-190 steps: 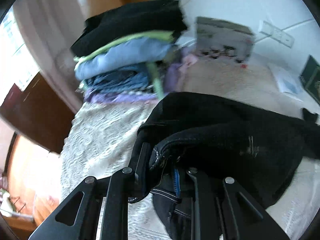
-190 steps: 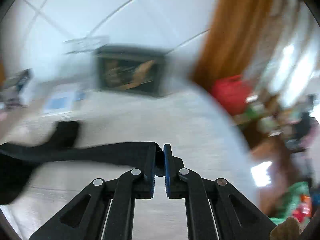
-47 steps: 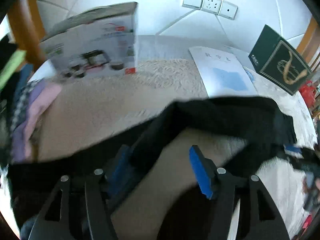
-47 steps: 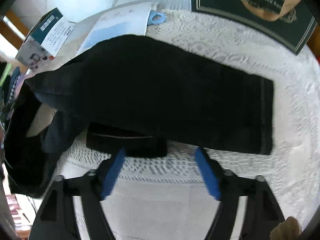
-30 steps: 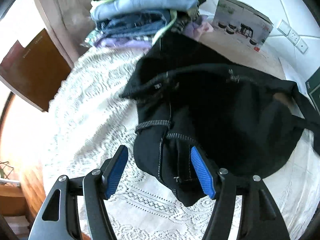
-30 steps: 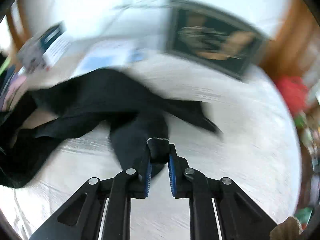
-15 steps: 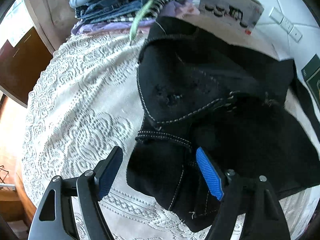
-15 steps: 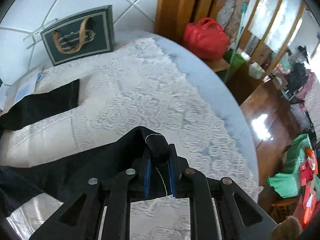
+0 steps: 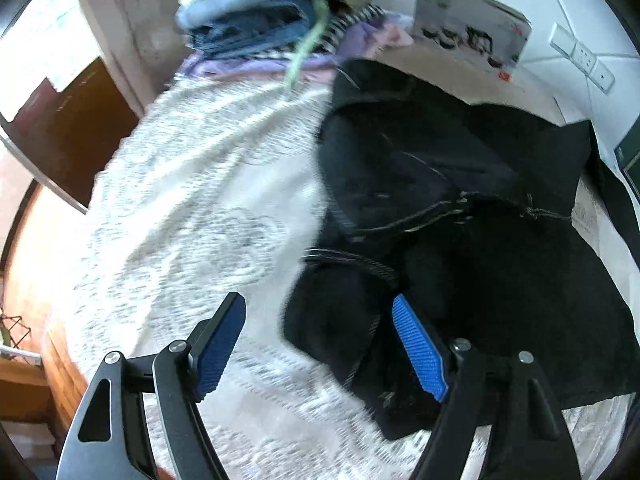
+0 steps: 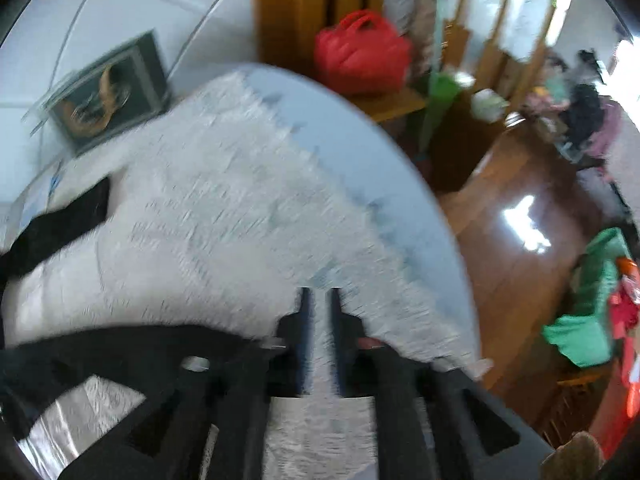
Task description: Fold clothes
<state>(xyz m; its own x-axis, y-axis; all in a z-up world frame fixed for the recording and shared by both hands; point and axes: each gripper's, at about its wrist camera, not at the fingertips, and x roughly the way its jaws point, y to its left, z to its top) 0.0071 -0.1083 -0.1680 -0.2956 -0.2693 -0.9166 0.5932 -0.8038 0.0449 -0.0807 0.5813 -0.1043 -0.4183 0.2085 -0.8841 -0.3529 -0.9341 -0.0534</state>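
Black jeans (image 9: 460, 216) lie crumpled on the white lace tablecloth (image 9: 192, 184), waistband end nearest me. My left gripper (image 9: 320, 344) is open just above the cloth, its right pad over the waistband edge, holding nothing. In the right wrist view one black trouser leg (image 10: 120, 352) runs to the left of my right gripper (image 10: 320, 308) and another leg end (image 10: 60, 220) lies further left. The right jaws stand a narrow gap apart with only tablecloth showing between them; the view is blurred.
A stack of folded clothes (image 9: 280, 28) sits at the table's far left, with a printed box (image 9: 472, 40) beside it. A dark green box (image 10: 108, 92) leans on the wall. The round table edge (image 10: 400, 168) drops to a wooden floor; a red bag (image 10: 360, 56) beyond.
The right gripper has let go of the trouser leg it was holding and its jaws stand slightly apart. The left gripper has drifted left and back, still open.
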